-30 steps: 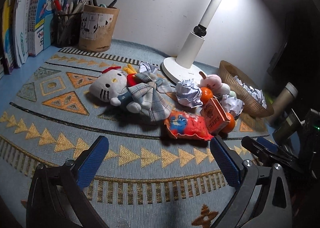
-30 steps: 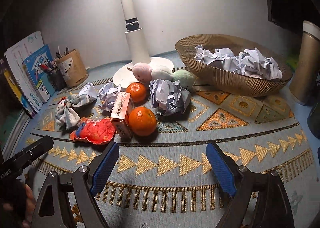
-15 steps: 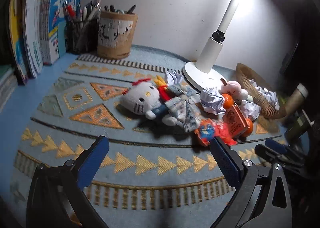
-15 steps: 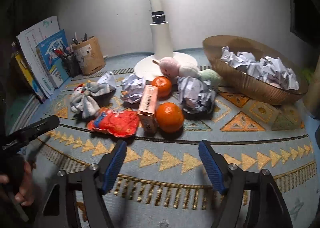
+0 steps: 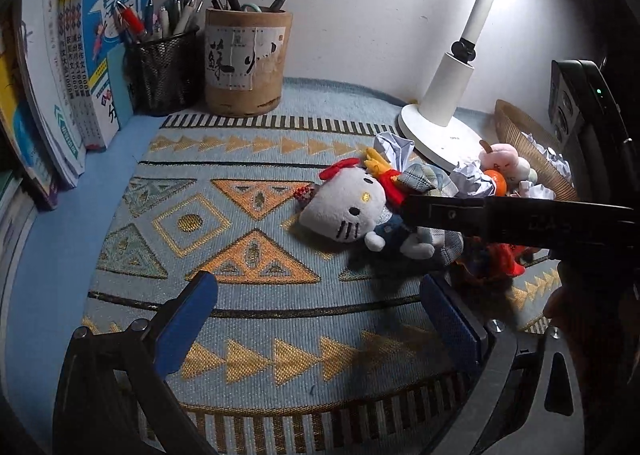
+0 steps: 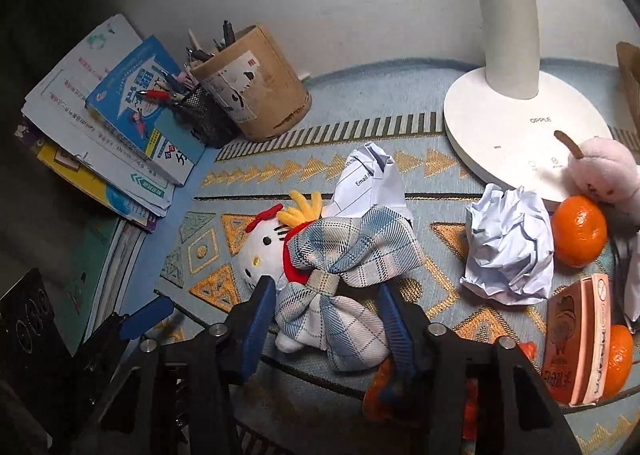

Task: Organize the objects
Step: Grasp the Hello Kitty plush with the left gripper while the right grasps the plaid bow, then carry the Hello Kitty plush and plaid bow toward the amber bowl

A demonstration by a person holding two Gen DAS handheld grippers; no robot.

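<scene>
A white Hello Kitty plush [image 5: 346, 215] [image 6: 260, 251] in a blue plaid dress [image 6: 344, 279] lies on the patterned mat. My right gripper [image 6: 326, 313] is open, its blue pads on either side of the plush's lower body; whether they touch it is unclear. Its black body crosses the left wrist view [image 5: 520, 221] above the plush. My left gripper [image 5: 320, 317] is open and empty over bare mat, in front of the plush. Crumpled paper balls [image 6: 510, 243], two oranges [image 6: 578, 229], an orange box [image 6: 580, 339] and a pink plush [image 6: 604, 171] lie to the right.
A white desk lamp base [image 6: 512, 131] stands behind the pile. A wicker basket [image 5: 520, 139] with crumpled paper is at the right. A bamboo pen holder [image 5: 246, 63], a mesh pen cup [image 5: 164, 67] and books [image 5: 100, 51] stand at the back left. A red snack bag [image 5: 496, 259] lies beneath the right gripper.
My right gripper has moved left and forward from in front of the oranges to the Hello Kitty plush and straddles it. My left gripper has swung left and drawn closer to the mat.
</scene>
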